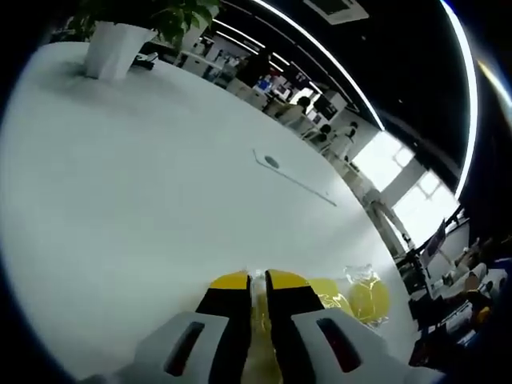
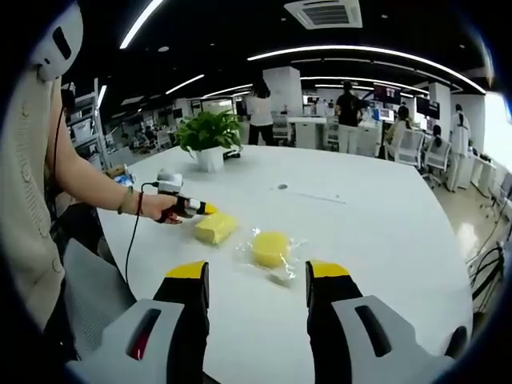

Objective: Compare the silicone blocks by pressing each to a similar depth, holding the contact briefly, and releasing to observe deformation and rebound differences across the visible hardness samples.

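Left gripper (image 1: pixel 258 282): your yellow-tipped jaws sit narrow, almost together, pressed down on a yellow silicone block (image 2: pixel 215 228). In the right gripper view you can see the tips touching that block's left end, your hand (image 2: pixel 164 210) wrapped round the handle.

Right gripper (image 2: pixel 256 276): you're holding it above the table with the jaws wide apart and nothing between them.

Round sample (image 2: pixel 270 247): a yellow disc lying in clear crinkled wrap, just beside the block and apart from it. It sits between your right jaws in that view but well ahead of the tips.

Left gripper view, blocks: yellow shows in the slit between your jaws, and 2 more yellow patches (image 1: pixel 352 298) lie just to the right, one under clear wrap. Which sample is which, I cannot tell there.

Surface: a big white table (image 2: pixel 376 224), smooth and matte, with a small round grommet (image 2: pixel 282 186) and a thin seam line near its middle.

Plant: a leafy green plant in a white pot (image 2: pixel 210 158) stands at the far end of the table.

Room: open office, dark ceiling with long light strips, a ceiling vent (image 2: pixel 324 13), desks and chairs behind, several people standing in the distance, bright windows at the right.
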Action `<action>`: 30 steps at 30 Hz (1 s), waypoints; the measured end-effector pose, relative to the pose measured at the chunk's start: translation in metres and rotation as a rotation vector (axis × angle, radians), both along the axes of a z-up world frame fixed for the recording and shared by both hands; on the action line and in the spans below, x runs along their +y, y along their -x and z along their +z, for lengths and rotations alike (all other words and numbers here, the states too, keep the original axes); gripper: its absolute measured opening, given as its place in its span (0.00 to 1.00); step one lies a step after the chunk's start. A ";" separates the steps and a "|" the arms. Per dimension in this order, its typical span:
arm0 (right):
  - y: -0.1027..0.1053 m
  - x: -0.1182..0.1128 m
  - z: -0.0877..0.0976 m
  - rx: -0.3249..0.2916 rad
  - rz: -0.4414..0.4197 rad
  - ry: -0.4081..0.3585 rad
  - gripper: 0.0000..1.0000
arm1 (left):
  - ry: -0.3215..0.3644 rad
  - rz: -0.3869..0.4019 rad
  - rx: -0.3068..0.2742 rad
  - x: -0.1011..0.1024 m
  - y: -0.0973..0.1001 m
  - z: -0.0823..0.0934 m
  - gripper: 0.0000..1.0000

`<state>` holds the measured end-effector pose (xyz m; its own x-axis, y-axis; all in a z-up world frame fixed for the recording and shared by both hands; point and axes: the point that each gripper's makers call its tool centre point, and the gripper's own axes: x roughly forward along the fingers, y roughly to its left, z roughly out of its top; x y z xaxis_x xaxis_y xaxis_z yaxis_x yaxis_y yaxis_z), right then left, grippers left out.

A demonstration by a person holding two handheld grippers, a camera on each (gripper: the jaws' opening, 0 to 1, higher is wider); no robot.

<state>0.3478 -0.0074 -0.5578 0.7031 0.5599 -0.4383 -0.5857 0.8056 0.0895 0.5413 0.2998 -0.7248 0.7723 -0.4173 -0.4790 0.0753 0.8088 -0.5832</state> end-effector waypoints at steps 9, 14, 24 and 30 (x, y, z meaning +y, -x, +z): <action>0.000 0.005 0.001 -0.010 0.009 -0.011 0.45 | -0.129 -0.018 -0.038 0.018 0.009 0.007 0.29; -0.001 0.011 0.001 -0.019 0.018 -0.027 0.47 | -0.167 -0.017 -0.054 0.030 0.019 0.016 0.39; 0.002 0.026 -0.008 -0.006 0.038 -0.048 0.48 | -0.211 -0.049 -0.104 0.046 0.064 0.046 0.51; 0.007 0.031 -0.012 0.000 0.046 -0.051 0.48 | -0.225 -0.061 -0.131 0.052 0.091 0.061 0.56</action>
<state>0.3407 0.0239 -0.5698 0.6760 0.6133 -0.4086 -0.6222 0.7721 0.1294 0.4505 0.3516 -0.6639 0.8104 -0.3591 -0.4629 0.1908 0.9088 -0.3710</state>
